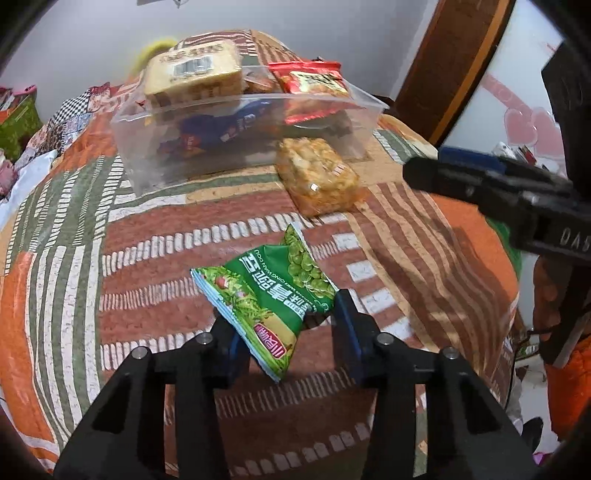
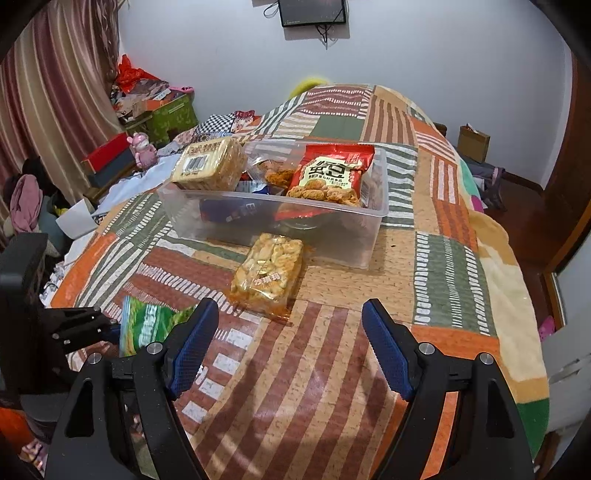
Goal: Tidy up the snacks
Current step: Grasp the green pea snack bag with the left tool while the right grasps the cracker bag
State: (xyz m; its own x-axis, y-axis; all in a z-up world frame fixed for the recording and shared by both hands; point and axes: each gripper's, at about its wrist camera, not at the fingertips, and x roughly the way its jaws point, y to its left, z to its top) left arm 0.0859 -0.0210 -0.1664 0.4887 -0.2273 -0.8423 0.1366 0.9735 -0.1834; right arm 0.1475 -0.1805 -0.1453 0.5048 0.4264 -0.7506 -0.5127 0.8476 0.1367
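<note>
A green pea snack packet (image 1: 273, 291) is pinched between the blue pads of my left gripper (image 1: 280, 310), crumpled and tilted over the patchwork bedspread (image 1: 166, 258). In the right wrist view the same packet (image 2: 147, 325) shows at the left, with the left gripper (image 2: 85, 325) beside it. A clear plastic bin (image 1: 221, 155) (image 2: 332, 236) stands further back, holding a biscuit pack (image 2: 210, 162), a red snack bag (image 2: 332, 173) and a blue packet (image 2: 229, 212). A clear pack of peanut candy (image 1: 317, 177) (image 2: 267, 273) lies in front of the bin. My right gripper (image 2: 290, 306) is open and holds nothing, just short of that pack.
The bedspread (image 2: 443, 277) drops away at the right edge towards a wooden door (image 1: 443, 74). Left of the bed are a green box (image 2: 170, 114), a red box (image 2: 107, 155), piled clothes and a curtain (image 2: 48, 92). A dark screen (image 2: 312, 11) hangs on the far wall.
</note>
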